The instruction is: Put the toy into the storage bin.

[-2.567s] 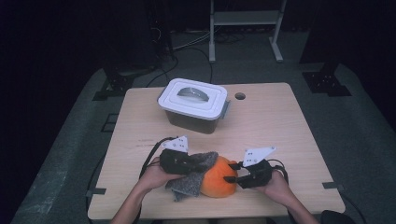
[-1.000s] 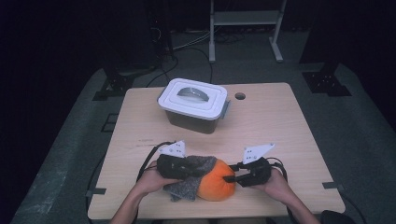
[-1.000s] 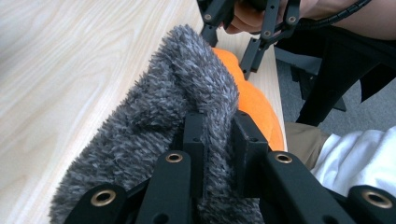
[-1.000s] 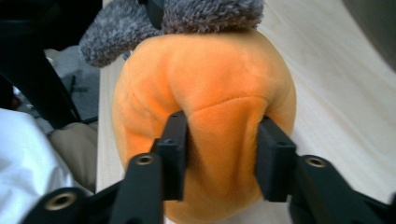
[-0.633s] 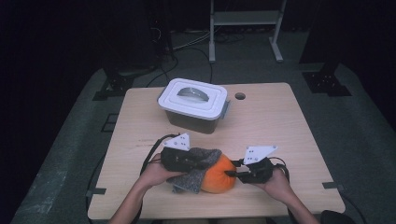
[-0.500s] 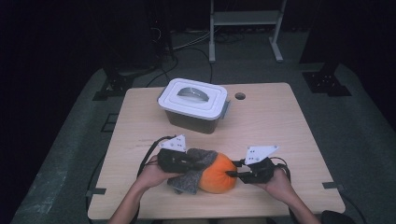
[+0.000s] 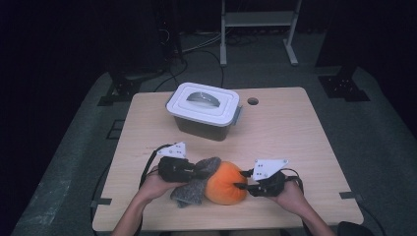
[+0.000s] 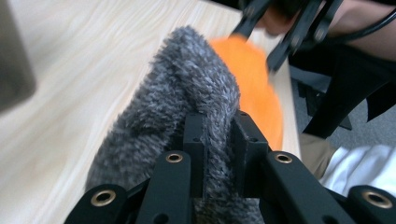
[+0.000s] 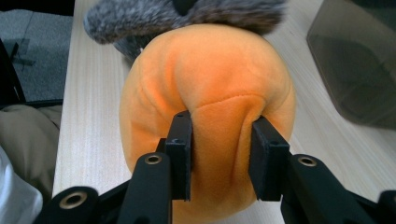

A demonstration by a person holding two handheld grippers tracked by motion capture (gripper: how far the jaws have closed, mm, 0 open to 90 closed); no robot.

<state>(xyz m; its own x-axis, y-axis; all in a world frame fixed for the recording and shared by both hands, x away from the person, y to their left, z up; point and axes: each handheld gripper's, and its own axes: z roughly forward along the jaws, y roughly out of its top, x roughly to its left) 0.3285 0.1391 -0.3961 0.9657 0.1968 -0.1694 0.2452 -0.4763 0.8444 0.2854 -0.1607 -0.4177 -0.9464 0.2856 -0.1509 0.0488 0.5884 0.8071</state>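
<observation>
Two claws, plush partly hidden.

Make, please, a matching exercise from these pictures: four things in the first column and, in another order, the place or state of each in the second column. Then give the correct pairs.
Things
1. left gripper
2. right gripper
3. lidded box
4. round hole

Places or states
A. in the tabletop near its far edge, beside the box
B. shut on the grey fuzzy cloth
C. stands on the far half of the table, lid on
D. pinches a fold of the orange plush

Pairs: 1-B, 2-D, 3-C, 4-A
</observation>
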